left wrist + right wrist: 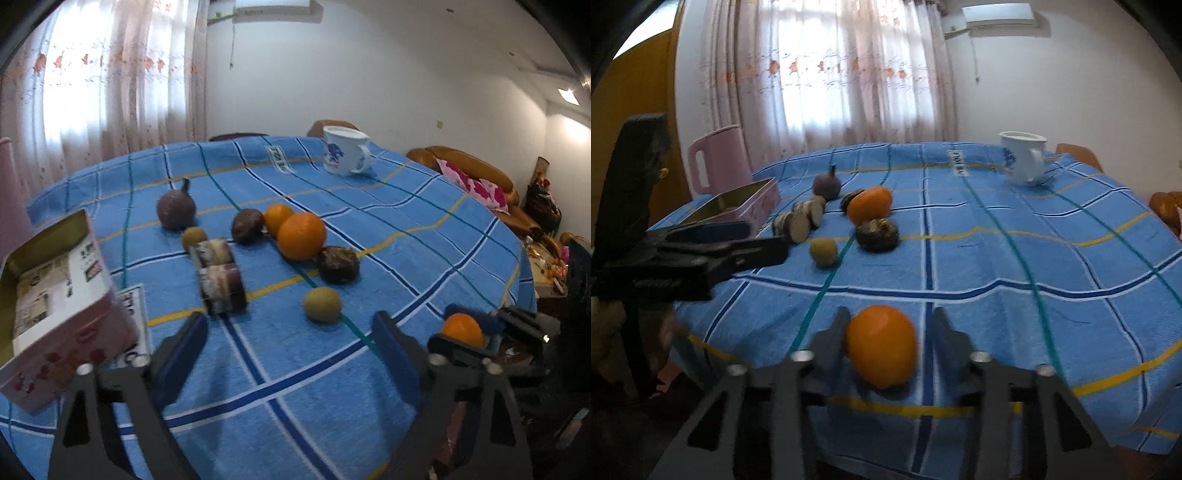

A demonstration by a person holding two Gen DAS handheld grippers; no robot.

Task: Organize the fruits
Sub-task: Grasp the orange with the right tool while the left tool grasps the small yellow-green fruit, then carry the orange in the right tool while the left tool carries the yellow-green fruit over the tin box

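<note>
Fruits lie on a blue checked tablecloth (406, 229): a big orange (301, 235), a smaller orange (277, 218), a purple fruit with a stem (175, 211), two dark round fruits (247, 226) (338, 264), two small yellow-green fruits (322, 304) (194, 238) and two wrapped rolls (218, 273). An open pink tin box (55, 295) sits at the left. My left gripper (291, 350) is open and empty above the cloth. My right gripper (886, 332) holds an orange (881, 345) between its fingers, near the table's near edge; it also shows in the left wrist view (462, 328).
A white mug with blue print (343, 151) stands at the far side of the table. A pink pitcher (714, 162) stands behind the tin box. Brown sofas with a pink cushion (476, 181) are beyond the table on the right.
</note>
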